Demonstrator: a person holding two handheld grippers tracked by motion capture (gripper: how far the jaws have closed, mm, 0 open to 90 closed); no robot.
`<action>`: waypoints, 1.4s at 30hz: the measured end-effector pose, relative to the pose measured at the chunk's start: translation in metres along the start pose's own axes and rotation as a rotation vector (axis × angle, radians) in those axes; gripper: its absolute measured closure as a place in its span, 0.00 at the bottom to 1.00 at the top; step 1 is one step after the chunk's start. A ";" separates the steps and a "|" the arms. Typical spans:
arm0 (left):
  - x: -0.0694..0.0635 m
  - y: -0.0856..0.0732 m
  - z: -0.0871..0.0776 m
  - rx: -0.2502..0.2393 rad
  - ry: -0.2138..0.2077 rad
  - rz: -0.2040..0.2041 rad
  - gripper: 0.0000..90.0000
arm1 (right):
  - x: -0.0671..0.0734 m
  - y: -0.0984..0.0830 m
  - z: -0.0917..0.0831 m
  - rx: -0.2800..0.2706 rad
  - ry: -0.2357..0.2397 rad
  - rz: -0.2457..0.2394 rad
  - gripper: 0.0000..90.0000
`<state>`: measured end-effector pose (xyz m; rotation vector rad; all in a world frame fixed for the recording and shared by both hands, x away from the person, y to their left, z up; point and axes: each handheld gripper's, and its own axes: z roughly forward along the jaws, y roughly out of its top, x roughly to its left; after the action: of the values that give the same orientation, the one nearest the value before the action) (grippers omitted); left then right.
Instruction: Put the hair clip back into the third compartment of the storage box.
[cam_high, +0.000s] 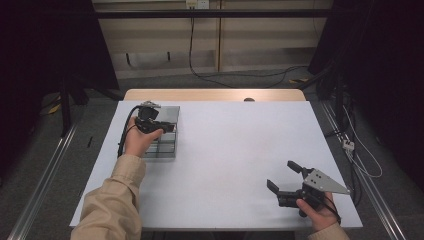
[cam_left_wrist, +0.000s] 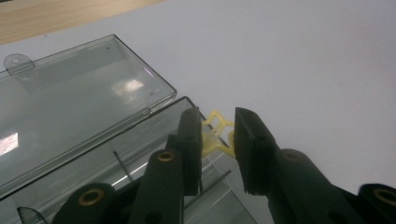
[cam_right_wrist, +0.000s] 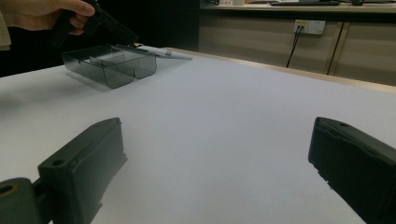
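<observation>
A small yellow piece (cam_left_wrist: 217, 133) was pinched in the closed left claw (cam_left_wrist: 218, 140) above the corner of the clear box (cam_high: 162, 145), whose lid (cam_left_wrist: 70, 107) lay flat beside it. Bare desk (cam_high: 235, 145) spread rightward. The right claw (cam_high: 282, 175) was held wide apart, nothing gripped, near the front edge.

Overhead forward; gripper close-ups; shared box (cam_high: 162, 135)

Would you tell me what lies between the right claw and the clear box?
Only bare white table between right claw and clear box, seen in the high view.
</observation>
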<state>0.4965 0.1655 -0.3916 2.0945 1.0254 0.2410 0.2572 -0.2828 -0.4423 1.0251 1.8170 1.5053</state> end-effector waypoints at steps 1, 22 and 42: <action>0.000 0.000 0.000 -0.002 -0.001 -0.006 0.81 | 0.000 0.000 0.000 0.000 0.000 0.000 0.03; 0.009 -0.012 0.004 0.014 0.023 -0.043 0.81 | 0.000 0.000 0.000 -0.002 0.004 -0.002 0.03; 0.012 -0.019 0.011 0.033 0.035 -0.052 0.81 | 0.000 0.000 0.000 -0.001 0.004 0.002 0.03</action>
<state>0.4991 0.1752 -0.4146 2.0974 1.1098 0.2371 0.2571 -0.2828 -0.4423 1.0250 1.8181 1.5104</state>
